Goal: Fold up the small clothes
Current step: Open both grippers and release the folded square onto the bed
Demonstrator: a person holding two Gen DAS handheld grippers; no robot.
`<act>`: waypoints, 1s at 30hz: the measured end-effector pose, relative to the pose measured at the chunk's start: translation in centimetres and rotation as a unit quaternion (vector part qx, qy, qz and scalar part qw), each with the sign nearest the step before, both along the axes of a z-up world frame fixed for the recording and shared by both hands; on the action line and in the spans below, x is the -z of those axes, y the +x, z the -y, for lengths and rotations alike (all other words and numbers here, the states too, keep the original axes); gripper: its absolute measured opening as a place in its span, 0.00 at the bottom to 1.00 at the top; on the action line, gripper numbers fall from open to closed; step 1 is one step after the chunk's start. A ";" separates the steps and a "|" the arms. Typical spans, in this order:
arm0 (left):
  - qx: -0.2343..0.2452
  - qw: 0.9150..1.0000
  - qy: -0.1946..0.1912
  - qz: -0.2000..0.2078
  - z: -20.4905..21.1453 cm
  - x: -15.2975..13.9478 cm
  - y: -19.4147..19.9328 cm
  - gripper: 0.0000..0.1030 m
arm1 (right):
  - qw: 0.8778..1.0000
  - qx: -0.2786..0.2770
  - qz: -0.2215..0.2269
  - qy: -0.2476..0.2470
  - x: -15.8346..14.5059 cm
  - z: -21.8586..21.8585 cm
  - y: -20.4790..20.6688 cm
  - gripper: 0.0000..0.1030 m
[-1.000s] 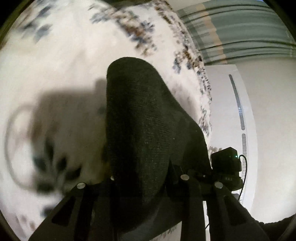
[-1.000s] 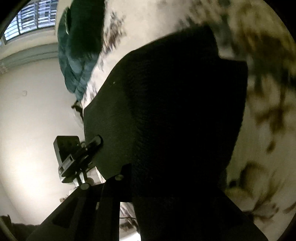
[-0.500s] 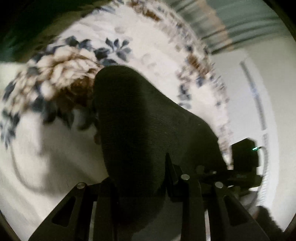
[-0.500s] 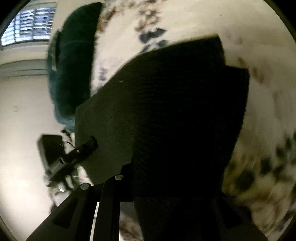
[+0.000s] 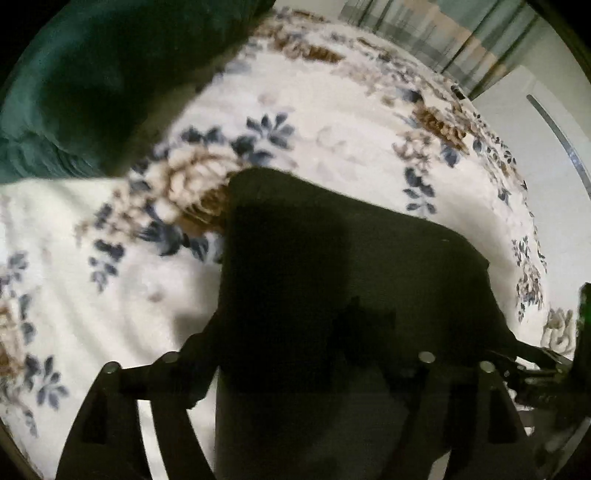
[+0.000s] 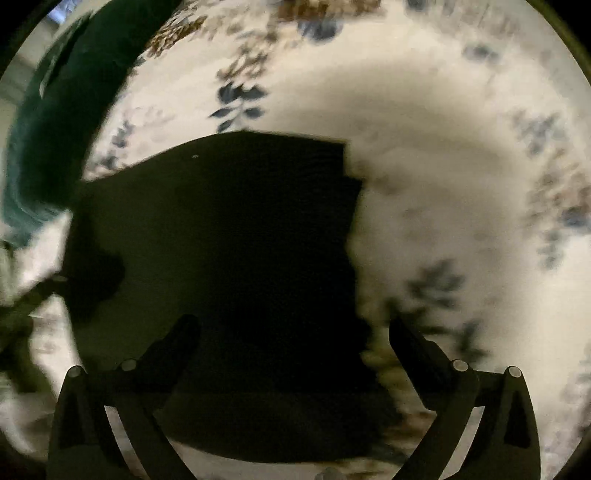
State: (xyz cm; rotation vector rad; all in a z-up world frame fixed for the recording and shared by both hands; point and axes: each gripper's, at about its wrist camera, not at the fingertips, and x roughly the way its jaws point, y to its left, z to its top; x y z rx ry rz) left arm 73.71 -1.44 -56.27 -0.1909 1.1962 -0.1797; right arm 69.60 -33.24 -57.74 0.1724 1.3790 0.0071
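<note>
A small black knitted garment (image 5: 332, 266) lies folded on a white floral blanket (image 5: 325, 122). In the left wrist view my left gripper (image 5: 295, 339) stands with its fingers spread, the black cloth between and over them. In the right wrist view the same garment (image 6: 229, 236) lies flat, and my right gripper (image 6: 291, 332) is open with its fingers (image 6: 177, 339) wide apart over the cloth's near edge. The other gripper shows at the right edge of the left wrist view (image 5: 546, 369). The right wrist view is blurred.
A dark green quilt (image 5: 92, 85) lies bunched at the far left of the bed; it also shows in the right wrist view (image 6: 48, 140). A white wardrobe or wall (image 5: 546, 122) and striped curtains (image 5: 424, 33) stand beyond the bed's far right edge.
Both grippers have lowered the garment from hanging in the air onto the blanket. Both have opened; the cloth now lies flat and is no longer pinched.
</note>
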 end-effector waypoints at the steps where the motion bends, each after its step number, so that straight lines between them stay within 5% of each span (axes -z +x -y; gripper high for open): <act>1: 0.001 1.000 0.009 0.007 0.4 -0.7 -0.6 0.92 | 1.000 -0.001 0.013 -0.023 -0.7 -0.1 -0.8 1.00; 3: 0.000 0.999 0.029 0.022 1.0 -2.2 -1.6 1.00 | 0.997 0.002 0.035 -0.070 -2.3 -0.7 -2.2 1.00; 8: 0.001 0.996 0.071 0.051 2.6 -6.4 -4.8 1.00 | 0.985 0.021 0.087 -0.146 -7.7 -2.5 -5.5 1.00; 15: 0.009 0.994 0.075 0.080 4.1 -14.0 -10.1 1.00 | 0.977 0.030 0.131 -0.164 -17.0 -3.2 -10.8 1.00; 30: -0.030 0.980 0.090 0.177 4.7 -35.0 -25.8 1.00 | 0.954 0.038 0.243 -0.173 -41.9 -4.4 -27.6 1.00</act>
